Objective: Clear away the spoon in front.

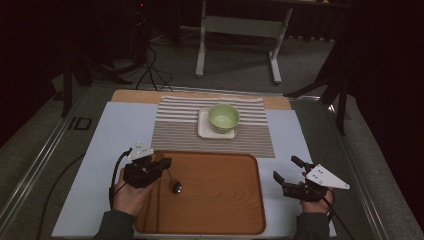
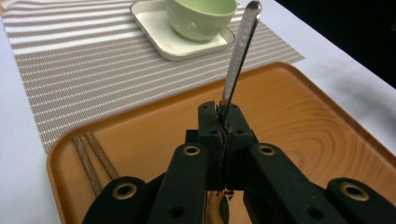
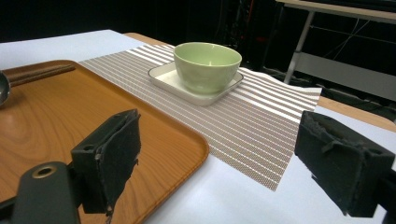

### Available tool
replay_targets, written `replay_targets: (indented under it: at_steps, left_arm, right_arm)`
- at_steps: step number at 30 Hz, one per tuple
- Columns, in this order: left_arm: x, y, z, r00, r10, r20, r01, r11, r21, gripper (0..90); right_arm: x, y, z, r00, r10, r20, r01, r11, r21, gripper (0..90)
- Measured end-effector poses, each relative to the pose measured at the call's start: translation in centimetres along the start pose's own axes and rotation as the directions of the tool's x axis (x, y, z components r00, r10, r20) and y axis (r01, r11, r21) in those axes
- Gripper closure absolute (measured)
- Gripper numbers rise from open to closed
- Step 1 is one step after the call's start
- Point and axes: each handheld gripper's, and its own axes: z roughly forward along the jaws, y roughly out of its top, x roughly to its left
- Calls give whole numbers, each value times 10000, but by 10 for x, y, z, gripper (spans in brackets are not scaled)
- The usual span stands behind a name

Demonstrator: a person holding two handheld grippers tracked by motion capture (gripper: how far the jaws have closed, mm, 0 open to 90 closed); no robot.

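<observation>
The left gripper [image 1: 159, 163] is pinching the handle of a metal spoon [image 2: 238, 60] above the left part of the wooden tray [image 1: 225, 210], near the chopsticks [image 2: 93, 161] at its left edge. The right gripper [image 1: 287, 172] has its jaws spread wide beside the tray's right edge.

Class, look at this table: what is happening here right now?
A person holds a claw in each hand at a table. The left claw is shut on the handle of a metal spoon, over the wooden tray. A pair of chopsticks lies along the tray's left edge. The right claw is open and holds nothing, beside the tray's right edge. Beyond the tray, a green bowl sits on a white square plate on a striped placemat.
</observation>
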Motion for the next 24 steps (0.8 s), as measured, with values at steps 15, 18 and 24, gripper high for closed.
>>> replay_targets:
  at_steps: [15, 18, 24]
  left_arm:
    - [15, -1, 33, 9992, -402, -92, 407, 9967, 709, 770]
    - [24, -5, 48, 9960, -886, -140, 895, 9910, 993, 739]
    - [34, -18, 74, 9910, -1328, -140, 1331, 9744, 1812, 732]
  right_arm:
    - [2, 0, 1, 9999, -166, 24, 166, 9998, 132, 138]
    - [3, 0, 2, 9997, -226, 13, 226, 9996, 194, 139]
    - [3, 0, 2, 9998, -206, 20, 206, 9996, 178, 138]
